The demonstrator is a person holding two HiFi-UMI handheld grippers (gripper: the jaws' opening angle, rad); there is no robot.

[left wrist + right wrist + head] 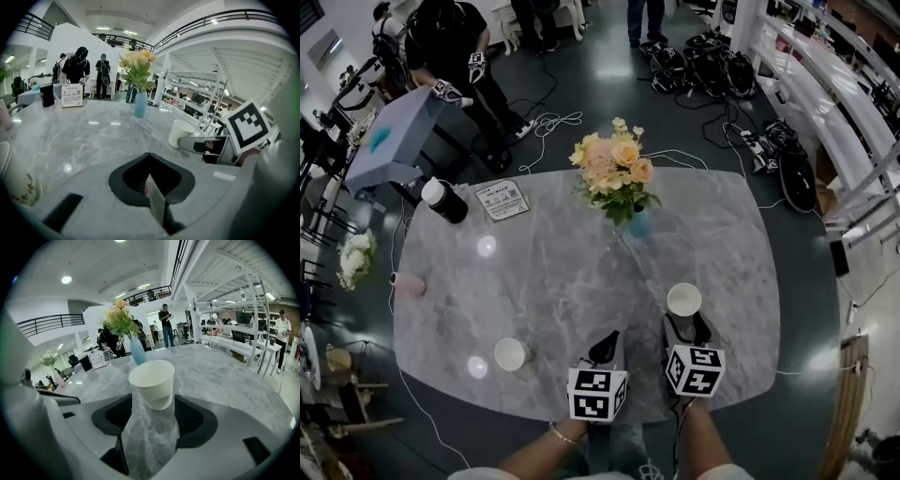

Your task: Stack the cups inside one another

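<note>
A white paper cup [683, 300] [152, 383] stands upright on the marble table [581, 272], its base between the wide-apart jaws of my right gripper [686, 323] [153, 401], which is open; the pads do not press it. The left gripper view shows this cup [182, 132] to the right. My left gripper [607, 339] [149, 155] is shut and empty, low over the table's front edge. A second white cup [510, 354] [18, 187] stands to its left near the front edge. A pink cup [408, 285] sits at the table's left edge.
A blue vase of flowers [623, 178] [137, 350] stands at the table's middle back. A black bottle [445, 200] and a printed card [502, 200] are at the back left. People stand beyond the table; cables lie on the floor.
</note>
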